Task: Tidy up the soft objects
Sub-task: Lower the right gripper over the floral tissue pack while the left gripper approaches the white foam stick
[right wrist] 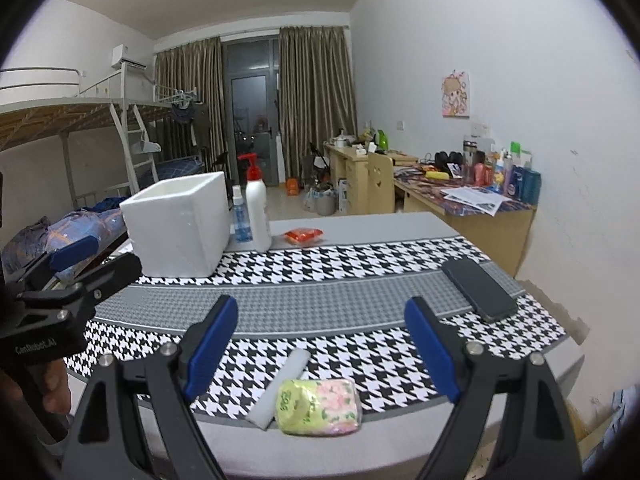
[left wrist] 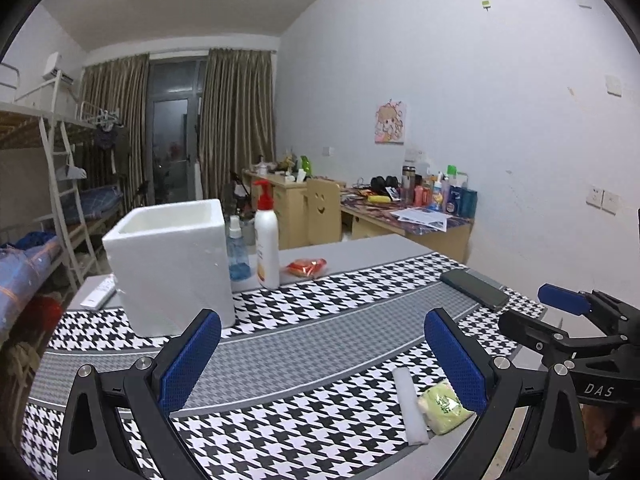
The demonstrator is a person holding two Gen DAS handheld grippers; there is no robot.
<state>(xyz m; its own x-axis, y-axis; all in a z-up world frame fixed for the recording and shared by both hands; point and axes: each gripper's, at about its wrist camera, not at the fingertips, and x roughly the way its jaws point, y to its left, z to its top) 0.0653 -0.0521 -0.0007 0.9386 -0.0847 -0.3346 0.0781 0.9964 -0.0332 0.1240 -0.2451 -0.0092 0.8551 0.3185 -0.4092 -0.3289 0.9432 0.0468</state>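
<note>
Right wrist view: your right gripper [right wrist: 322, 340] is spread wide with nothing between the blue pads [right wrist: 210, 344]. It hovers over the near edge of the houndstooth cloth [right wrist: 360, 264], lined up on the tissue pack [right wrist: 318, 406]. The white foam strip [right wrist: 282, 386] lies just left of the pack, touching it. Neither is picked up.

Left wrist view: your left gripper [left wrist: 322, 364] is equally wide and holds nothing. It sits left of the same two items, aimed toward the foam box [left wrist: 172, 264] at far left.

The box interior, as far as the rim shows, looks bare; its floor is hidden, so I can't confirm. The red packet [right wrist: 304, 236] sits far centre, right of the lotion bottle [right wrist: 257, 210] and the spray bottle [right wrist: 241, 216]. The phone [right wrist: 478, 288] is on the right.

Judgement: task barely started. Nothing visibly sorted. If the box is the target, the pack, the strip and probably the packet all remain.
</note>
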